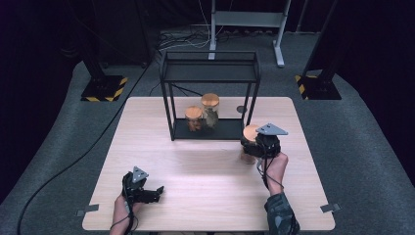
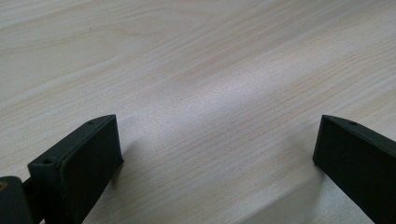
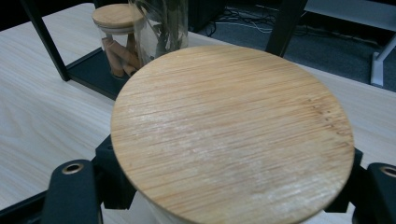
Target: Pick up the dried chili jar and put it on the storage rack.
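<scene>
A glass jar with a round bamboo lid (image 3: 233, 135) stands right of the table's middle (image 1: 250, 133), just in front of the rack's right front leg. My right gripper (image 3: 229, 198) is shut on this jar below the lid, one black finger (image 3: 74, 186) on each side; it shows beside the jar (image 1: 256, 146) in the high view. Near the front left of the table, my left gripper (image 1: 155, 190) lies low over the wood. Its jaws stand wide apart (image 2: 217, 154) with nothing between them.
A black metal rack (image 1: 210, 54) stands at the table's far middle. On its lower shelf are a short jar of brown sticks (image 1: 194, 119) (image 3: 119, 42) and a taller jar (image 1: 210, 110) (image 3: 161, 23). The light wooden table (image 1: 195, 171) has bare wood between the hands.
</scene>
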